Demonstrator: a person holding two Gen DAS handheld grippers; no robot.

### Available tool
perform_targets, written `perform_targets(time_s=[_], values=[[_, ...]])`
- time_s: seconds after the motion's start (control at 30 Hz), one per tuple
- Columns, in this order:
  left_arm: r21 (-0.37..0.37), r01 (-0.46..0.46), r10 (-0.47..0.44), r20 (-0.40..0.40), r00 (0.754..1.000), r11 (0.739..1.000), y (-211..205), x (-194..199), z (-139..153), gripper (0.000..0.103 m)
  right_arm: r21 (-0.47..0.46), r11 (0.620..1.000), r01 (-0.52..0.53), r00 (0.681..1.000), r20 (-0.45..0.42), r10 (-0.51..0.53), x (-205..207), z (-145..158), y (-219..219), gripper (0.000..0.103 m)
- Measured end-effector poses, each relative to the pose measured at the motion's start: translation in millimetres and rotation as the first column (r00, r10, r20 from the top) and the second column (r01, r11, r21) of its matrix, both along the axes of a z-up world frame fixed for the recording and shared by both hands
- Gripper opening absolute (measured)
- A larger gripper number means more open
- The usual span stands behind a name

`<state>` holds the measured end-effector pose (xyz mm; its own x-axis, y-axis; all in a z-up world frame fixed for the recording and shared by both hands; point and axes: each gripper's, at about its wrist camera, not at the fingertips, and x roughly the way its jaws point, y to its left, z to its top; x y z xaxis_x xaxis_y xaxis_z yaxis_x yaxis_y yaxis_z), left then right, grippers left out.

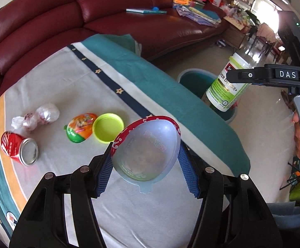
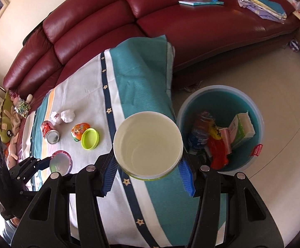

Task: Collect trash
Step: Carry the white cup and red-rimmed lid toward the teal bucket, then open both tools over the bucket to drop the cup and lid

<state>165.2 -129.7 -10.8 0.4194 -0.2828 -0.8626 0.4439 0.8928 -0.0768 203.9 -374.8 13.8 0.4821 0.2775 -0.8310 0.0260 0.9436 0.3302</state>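
Right gripper [image 2: 148, 175] clamps an open white jar [image 2: 148, 144], mouth toward the camera, long axis running forward along the fingers. Bin [image 2: 241, 103] sits on the floor just ahead and right of it, past the table edge, already holding cartons and wrappers; this hand is clearly nearer the bin, so the drop likely needs a short shift right and forward. Left gripper [image 1: 145, 165] pinches a clear egg-shaped shell [image 1: 148, 150] with red rim, held above the cloth. Bin [image 1: 193, 78] lies ahead-right of it, beyond the table edge. Ahead-left on the table: can [image 1: 18, 147], green lid [image 1: 108, 128], orange wrapper [image 1: 79, 127], crumpled plastic [image 1: 38, 116].
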Motion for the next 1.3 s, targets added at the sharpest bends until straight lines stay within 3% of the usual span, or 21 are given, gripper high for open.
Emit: perform_targets(time_s=[0.43,0.7,0.97,1.07,1.13,1.3], values=[[0.051,0.166,-0.164,-0.038,0.986,0.985,-126,30,-14,0.061,0.048,0.985,0.164,0.986,-0.021,-0.163,-8,-28,-117,0.051],[0.063,0.228,-0.222,-0.085,0.971,0.972,-189,50,-36,0.062,0.059,0.980,0.189,0.981,-0.063,-0.185,-3,-48,-151,0.051],[0.057,0.246,-0.237,-0.127,0.963,0.968,-223,67,-61,0.063,0.049,0.977,0.208,0.976,-0.084,-0.203,3,-53,-168,0.051],[0.059,0.238,-0.227,-0.141,0.963,0.970,-230,72,-67,0.069,0.044,0.977,0.207,0.975,-0.088,-0.203,7,-54,-170,0.051],[0.067,0.227,-0.215,-0.153,0.965,0.972,-231,75,-71,0.082,0.036,0.979,0.202,0.976,-0.090,-0.198,10,-54,-168,0.051],[0.063,0.202,-0.192,-0.141,0.971,0.977,-225,76,-71,0.090,0.025,0.983,0.183,0.978,-0.103,-0.180,19,-57,-162,0.051]])
